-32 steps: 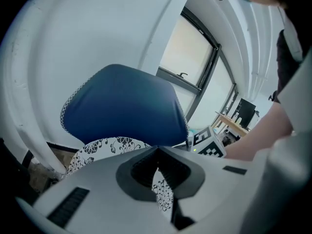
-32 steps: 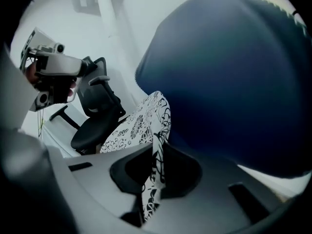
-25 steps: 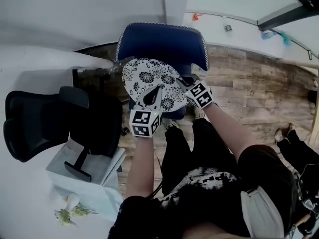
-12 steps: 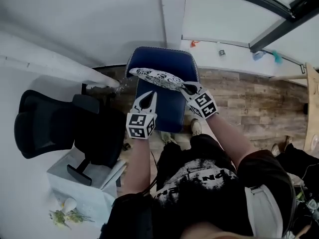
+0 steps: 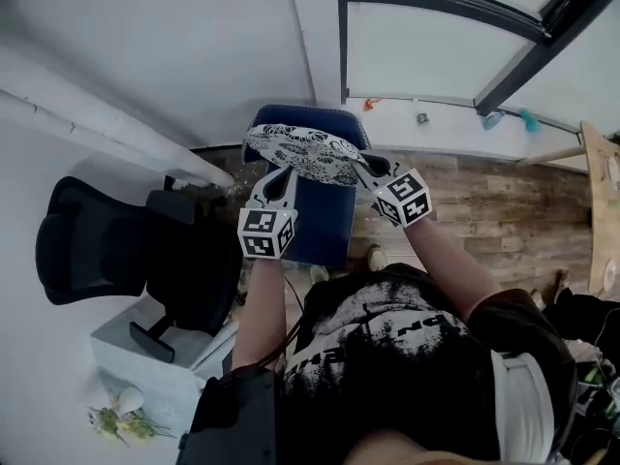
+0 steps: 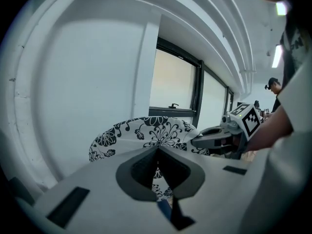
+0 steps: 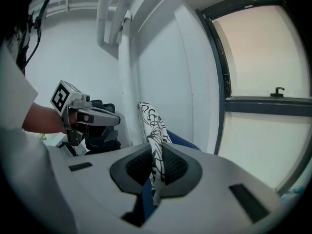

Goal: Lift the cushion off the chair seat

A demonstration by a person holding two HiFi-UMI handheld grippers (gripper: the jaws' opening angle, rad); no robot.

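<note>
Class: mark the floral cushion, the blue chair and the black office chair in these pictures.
floral cushion (image 5: 308,153), head view, its patterned top
blue chair (image 5: 325,223), head view, bare seat
black office chair (image 5: 82,247), head view, its backrest

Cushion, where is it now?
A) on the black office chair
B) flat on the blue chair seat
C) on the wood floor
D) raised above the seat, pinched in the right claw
D: the cushion is in the air above the blue chair, its edge clamped in the right claw.
</note>
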